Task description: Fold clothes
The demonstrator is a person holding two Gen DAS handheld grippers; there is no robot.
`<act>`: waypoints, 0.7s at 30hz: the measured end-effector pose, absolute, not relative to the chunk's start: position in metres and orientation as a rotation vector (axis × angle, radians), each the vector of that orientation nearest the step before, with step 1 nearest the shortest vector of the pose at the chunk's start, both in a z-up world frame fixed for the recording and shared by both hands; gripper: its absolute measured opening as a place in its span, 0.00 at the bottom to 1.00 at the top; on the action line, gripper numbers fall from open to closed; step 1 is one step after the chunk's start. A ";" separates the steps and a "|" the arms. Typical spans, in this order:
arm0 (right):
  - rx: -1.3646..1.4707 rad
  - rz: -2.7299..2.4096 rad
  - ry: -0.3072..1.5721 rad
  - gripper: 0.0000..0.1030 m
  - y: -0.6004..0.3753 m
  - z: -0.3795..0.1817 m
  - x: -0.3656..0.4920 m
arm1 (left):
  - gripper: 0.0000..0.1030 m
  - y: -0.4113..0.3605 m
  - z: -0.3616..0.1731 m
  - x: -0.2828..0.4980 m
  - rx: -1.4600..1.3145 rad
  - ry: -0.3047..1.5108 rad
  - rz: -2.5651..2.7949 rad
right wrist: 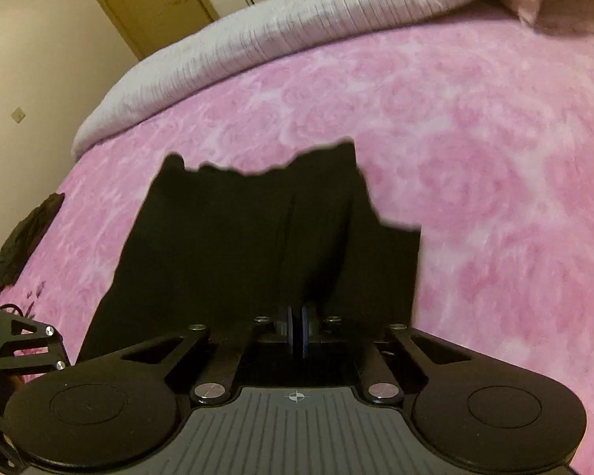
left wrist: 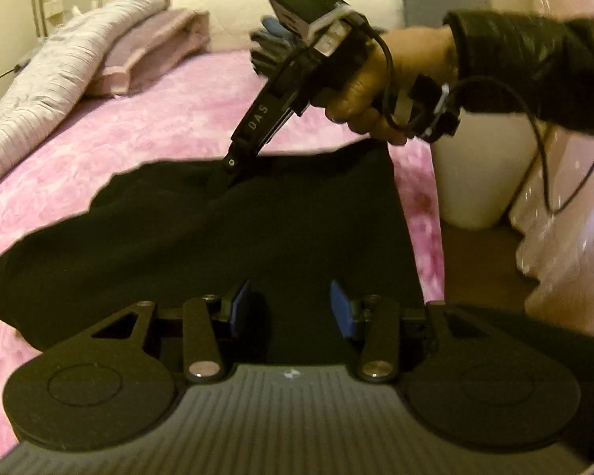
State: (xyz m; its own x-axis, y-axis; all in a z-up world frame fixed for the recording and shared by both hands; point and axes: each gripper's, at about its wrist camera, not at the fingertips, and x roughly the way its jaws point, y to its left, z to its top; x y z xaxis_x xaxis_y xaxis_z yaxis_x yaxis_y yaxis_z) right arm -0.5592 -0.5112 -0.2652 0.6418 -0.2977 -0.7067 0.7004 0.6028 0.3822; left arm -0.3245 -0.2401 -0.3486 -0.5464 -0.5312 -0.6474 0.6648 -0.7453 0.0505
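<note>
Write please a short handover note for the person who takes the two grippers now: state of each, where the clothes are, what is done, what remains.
Right gripper: shut on the far edge of the black garment.
Left gripper: open above the garment's near part, nothing between the pads.
The garment lies spread on the pink blanket.
Done: one edge pinched. No finished fold shows.
Left: probably grip the near edge, then fold.

Right hand-held gripper (left wrist: 227, 170) angles down, jaws pinched together on the black garment (left wrist: 217, 237); left hand-held gripper (left wrist: 291, 308) hovers, jaws apart.
</note>
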 end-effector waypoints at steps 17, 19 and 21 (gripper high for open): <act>0.705 -0.774 0.489 0.39 -0.469 -0.239 -0.623 | 0.42 -0.266 -0.375 -0.337 0.843 0.312 -2.247; 0.707 -0.823 0.458 0.46 -0.437 -0.236 -0.636 | 0.42 -0.269 -0.371 -0.337 0.846 0.329 -2.249; 0.727 -0.908 0.416 0.53 -0.408 -0.239 -0.648 | 0.41 -0.273 -0.366 -0.335 0.833 0.357 -2.252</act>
State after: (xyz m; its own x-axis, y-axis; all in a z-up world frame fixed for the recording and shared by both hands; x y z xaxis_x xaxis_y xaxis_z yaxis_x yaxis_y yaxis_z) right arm -0.6480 -0.4079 -0.2392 0.5616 -0.5608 -0.6084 0.8269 0.4051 0.3899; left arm -0.3353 -0.2733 -0.3659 -0.5490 -0.5188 -0.6554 0.6959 -0.7180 -0.0145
